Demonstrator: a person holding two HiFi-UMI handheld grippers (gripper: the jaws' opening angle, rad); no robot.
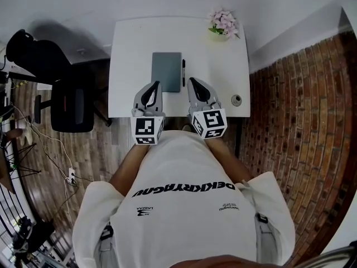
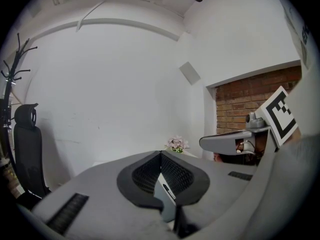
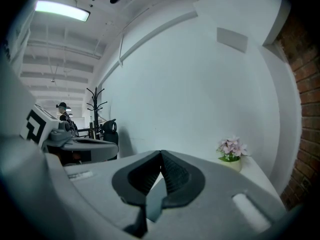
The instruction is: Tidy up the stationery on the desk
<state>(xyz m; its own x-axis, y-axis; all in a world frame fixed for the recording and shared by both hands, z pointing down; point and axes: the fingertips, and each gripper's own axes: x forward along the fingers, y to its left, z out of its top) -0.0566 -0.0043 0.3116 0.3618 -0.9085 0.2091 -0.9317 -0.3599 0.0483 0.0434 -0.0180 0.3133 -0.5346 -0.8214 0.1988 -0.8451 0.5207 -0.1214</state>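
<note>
A grey notebook (image 1: 166,71) lies flat in the middle of the white desk (image 1: 128,49). A black pen (image 1: 183,72) rests just to its right, parallel to its edge. My left gripper (image 1: 158,84) hovers over the notebook's near left corner, jaws shut and empty. My right gripper (image 1: 191,81) hangs beside the pen's near end, also shut with nothing in it. In the left gripper view the closed jaws (image 2: 161,154) leave a gap that shows the notebook (image 2: 163,190) and pen (image 2: 169,190) below. The right gripper view shows its shut gripper (image 3: 161,153) above the notebook (image 3: 155,200).
A small pot of pink flowers (image 1: 224,24) stands at the desk's far right corner. A small round object (image 1: 237,100) sits near the front right edge. A black office chair (image 1: 71,102) is left of the desk, a brick wall (image 1: 301,121) to the right.
</note>
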